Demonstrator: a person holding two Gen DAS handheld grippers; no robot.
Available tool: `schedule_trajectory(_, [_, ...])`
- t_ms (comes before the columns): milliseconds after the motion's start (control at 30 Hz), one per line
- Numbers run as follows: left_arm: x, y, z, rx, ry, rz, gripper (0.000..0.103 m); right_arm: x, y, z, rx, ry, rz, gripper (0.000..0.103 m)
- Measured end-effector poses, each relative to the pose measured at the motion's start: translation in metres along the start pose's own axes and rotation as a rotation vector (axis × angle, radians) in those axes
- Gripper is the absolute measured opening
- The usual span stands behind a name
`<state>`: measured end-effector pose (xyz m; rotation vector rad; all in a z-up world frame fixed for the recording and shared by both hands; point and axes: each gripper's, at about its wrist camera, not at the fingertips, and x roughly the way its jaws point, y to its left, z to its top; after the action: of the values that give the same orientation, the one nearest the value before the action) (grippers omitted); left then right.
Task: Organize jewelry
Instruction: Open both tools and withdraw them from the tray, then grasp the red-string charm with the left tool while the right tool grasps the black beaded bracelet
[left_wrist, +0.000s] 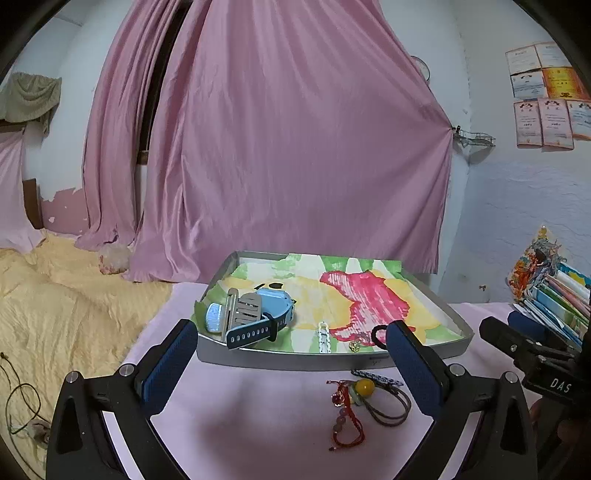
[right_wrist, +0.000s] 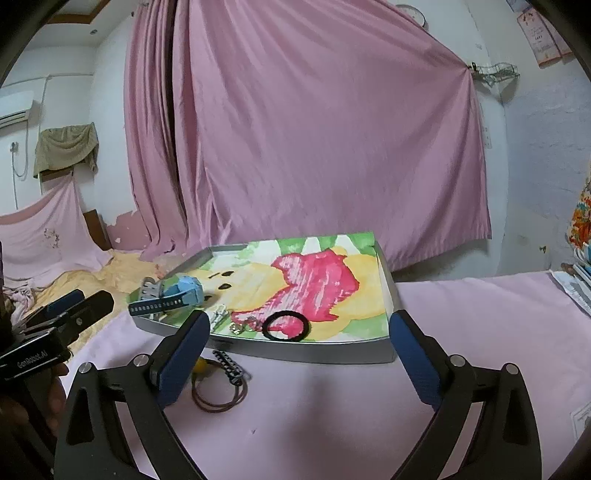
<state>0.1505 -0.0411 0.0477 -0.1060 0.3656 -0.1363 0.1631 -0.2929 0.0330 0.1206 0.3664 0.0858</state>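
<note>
A grey tray (left_wrist: 295, 360) lined with bright painted paper sits on the pink table. Inside it lie a blue watch (left_wrist: 258, 314), a white clip (left_wrist: 324, 338), small gold earrings (left_wrist: 354, 346) and a black hair tie (right_wrist: 286, 325). In front of the tray, on the cloth, are a red beaded cord bracelet (left_wrist: 345, 417), a yellow bead (left_wrist: 364, 386), brown hair ties (left_wrist: 393, 410) and a dark clip (left_wrist: 376, 377). My left gripper (left_wrist: 292, 326) hangs open above these loose pieces and holds nothing. My right gripper (right_wrist: 300, 319) is open too, facing the tray's near edge (right_wrist: 314, 350).
A stack of books and papers (left_wrist: 554, 295) stands at the table's right end. A yellow blanket (left_wrist: 55, 295) and cables (left_wrist: 22, 402) lie to the left of the table. A pink curtain (left_wrist: 295, 147) hangs behind the tray.
</note>
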Motion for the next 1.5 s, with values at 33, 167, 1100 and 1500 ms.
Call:
schedule_trajectory(33, [-0.002, 0.000, -0.001, 0.002, -0.001, -0.001, 0.102, -0.002, 0.001, 0.000, -0.004, -0.004, -0.001, 0.100])
schedule_trajectory(167, [-0.006, 0.001, -0.004, 0.005, 0.007, -0.003, 0.102, -0.009, 0.006, -0.002, -0.021, -0.009, 0.006, 0.101])
schedule_trajectory(1100, [0.000, 0.009, -0.023, 0.030, 0.177, 0.000, 0.102, -0.009, 0.014, -0.007, -0.081, 0.081, 0.051, 0.101])
schedule_trajectory(1500, [0.022, 0.008, -0.033, 0.030, 0.340, -0.020, 0.102, 0.030, 0.002, -0.019, 0.001, 0.309, 0.086, 0.084])
